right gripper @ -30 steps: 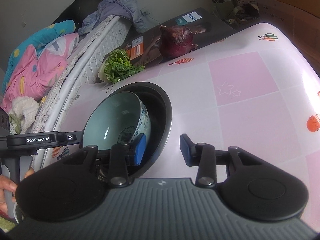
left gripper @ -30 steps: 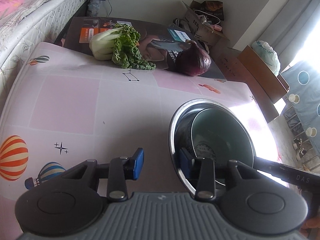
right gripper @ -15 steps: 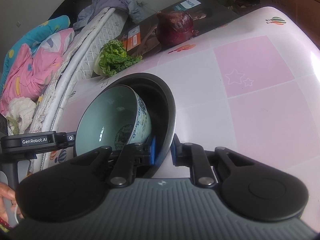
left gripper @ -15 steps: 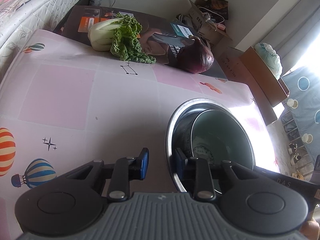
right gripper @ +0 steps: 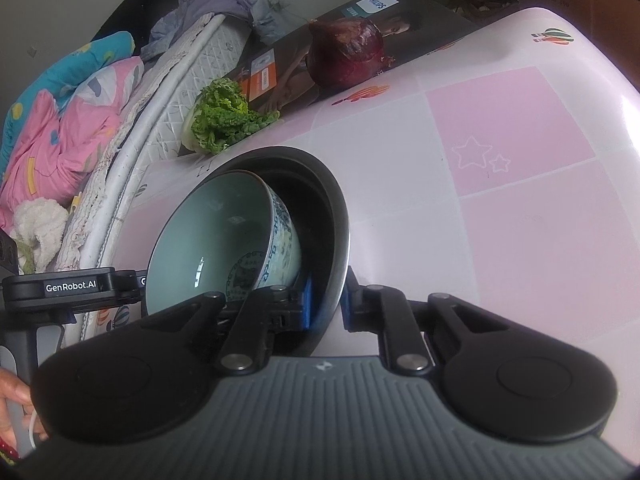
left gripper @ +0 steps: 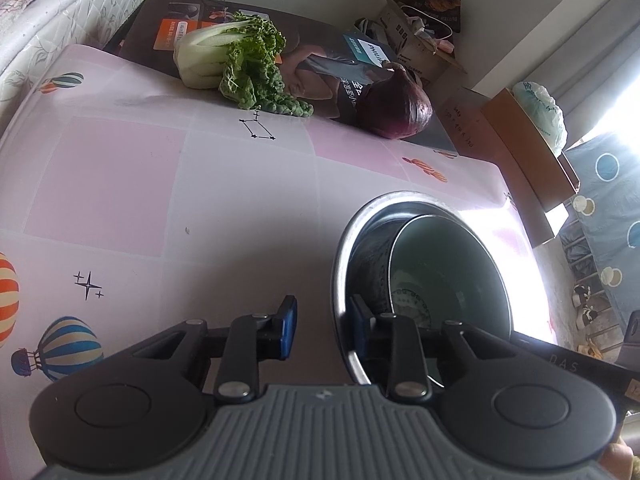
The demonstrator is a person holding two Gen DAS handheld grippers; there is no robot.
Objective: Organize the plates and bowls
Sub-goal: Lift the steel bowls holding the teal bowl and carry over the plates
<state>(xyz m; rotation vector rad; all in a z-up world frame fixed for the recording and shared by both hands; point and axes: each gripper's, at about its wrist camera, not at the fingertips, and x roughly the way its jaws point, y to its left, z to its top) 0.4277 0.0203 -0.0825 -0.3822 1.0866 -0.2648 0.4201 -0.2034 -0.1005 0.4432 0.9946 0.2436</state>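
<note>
We see a round stainless-steel bowl [left gripper: 340, 276] on the pink-checked table [left gripper: 200, 200], with a pale-green ceramic bowl with blue pattern [right gripper: 224, 240] tilted inside it. Our right tongs [right gripper: 326, 300] are clamped on the steel rim. Our left tongs [left gripper: 324, 318] straddle the opposite rim, narrow, with a gap left at the outer pad.
</note>
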